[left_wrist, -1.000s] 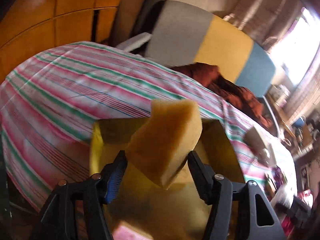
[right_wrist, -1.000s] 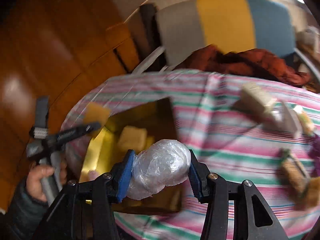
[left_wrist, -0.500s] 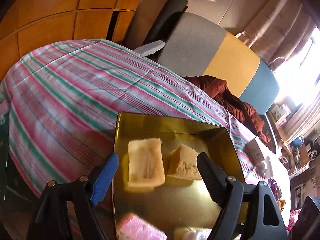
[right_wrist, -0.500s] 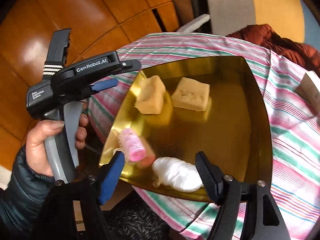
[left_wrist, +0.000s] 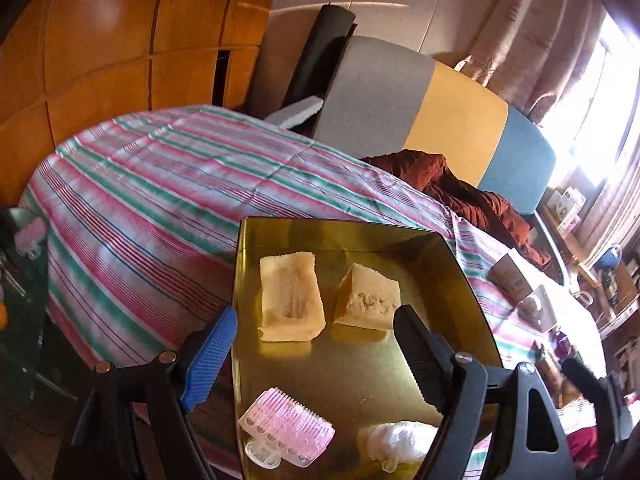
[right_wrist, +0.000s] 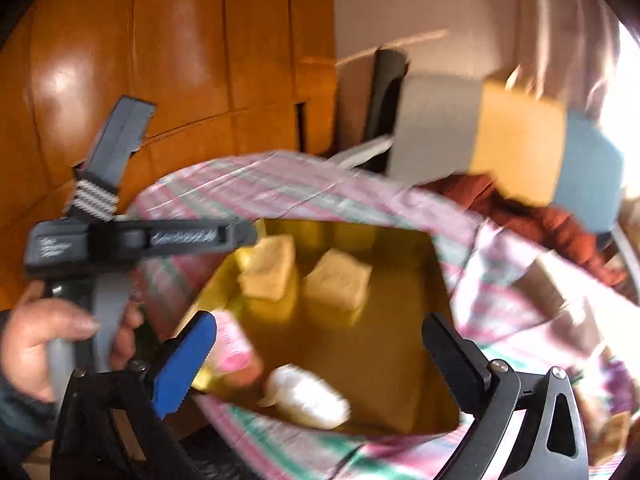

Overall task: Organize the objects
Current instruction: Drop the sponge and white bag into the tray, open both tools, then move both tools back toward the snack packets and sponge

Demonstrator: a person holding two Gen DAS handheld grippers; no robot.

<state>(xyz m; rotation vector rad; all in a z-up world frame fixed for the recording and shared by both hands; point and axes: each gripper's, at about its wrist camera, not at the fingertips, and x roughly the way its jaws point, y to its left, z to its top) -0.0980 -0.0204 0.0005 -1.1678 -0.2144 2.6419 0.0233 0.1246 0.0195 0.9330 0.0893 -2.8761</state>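
A shiny golden tray (left_wrist: 360, 372) lies on the striped tablecloth. In it lie two yellow sponge pieces (left_wrist: 290, 296) (left_wrist: 368, 300), a pink comb-like piece (left_wrist: 286, 432) and a white plastic-wrapped ball (left_wrist: 396, 440). My left gripper (left_wrist: 316, 314) hovers open over the tray's near half, its fingers clear of the sponges. My right gripper (right_wrist: 319, 320) is opening wide above the tray (right_wrist: 400, 360). Nothing is between its jaws, and the wrapped ball (right_wrist: 308, 398) rests below them. The right wrist view is blurred and shows a hand (right_wrist: 40, 340) holding the left gripper's body (right_wrist: 132, 240).
The striped tablecloth (left_wrist: 140, 184) drops off at its left edge. A grey, yellow and blue chair back (left_wrist: 420, 120) stands behind the table with a rust-brown garment (left_wrist: 460, 192) on it. Small boxes (left_wrist: 514, 276) sit at the table's right. Wooden wall panels (left_wrist: 100, 40) are at the left.
The left gripper let go of its sponge, which now lies in the tray. The right gripper released the wrapped ball into the tray. Both jaws spread and drew back.
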